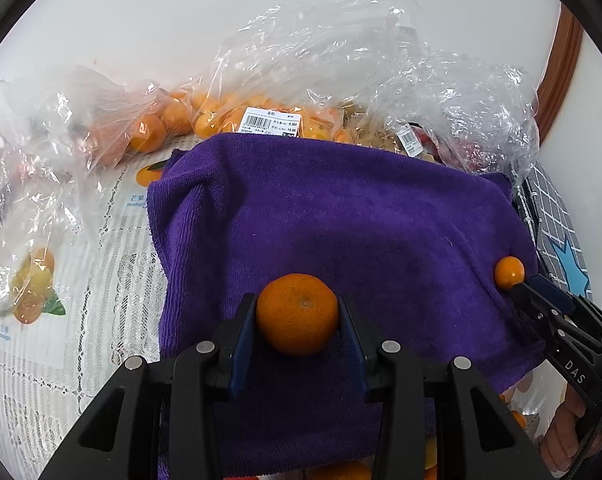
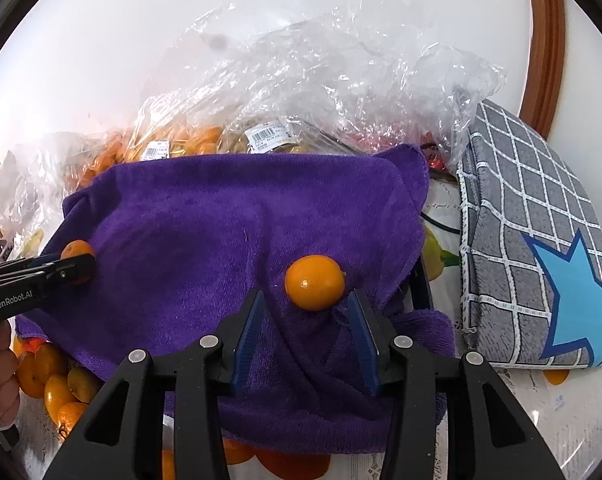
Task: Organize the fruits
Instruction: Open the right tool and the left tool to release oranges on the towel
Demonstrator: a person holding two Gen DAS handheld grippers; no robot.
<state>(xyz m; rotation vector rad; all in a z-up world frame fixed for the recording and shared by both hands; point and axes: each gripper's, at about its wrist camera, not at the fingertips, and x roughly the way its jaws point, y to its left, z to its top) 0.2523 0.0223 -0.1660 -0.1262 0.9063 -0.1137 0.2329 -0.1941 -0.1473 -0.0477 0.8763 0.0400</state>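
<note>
Left tongs [image 1: 297, 316]: pinching a mandarin [image 1: 297, 314] between both blue pads, over the purple towel [image 1: 341, 220].
Right tongs [image 2: 307, 316]: spread, the fingers not closed on anything; a small glossy kumquat [image 2: 315, 283] sits on the towel just ahead of the tips, close against the right finger (touching or not, I cannot tell).
Purple towel: draped over a raised, hidden object, with folds at its near right corner.
Loose fruit: a heap of oranges [image 2: 57, 380] shows below the towel's near left edge.
Bags: crumpled clear plastic bags [image 1: 285, 80] lie behind the towel, holding orange fruit and bearing white barcode labels [image 1: 271, 122]; another bag of oranges [image 1: 141, 128] sits to the left.
Grey checked cushion [image 2: 533, 240]: right of the towel, with a blue star on it.
Counter [image 1: 81, 280]: covered by a white lace-patterned cloth printed with fruit pictures.
Room: plain white wall [image 1: 181, 12] behind; a curved brown wooden frame [image 2: 545, 48] at upper right.
</note>
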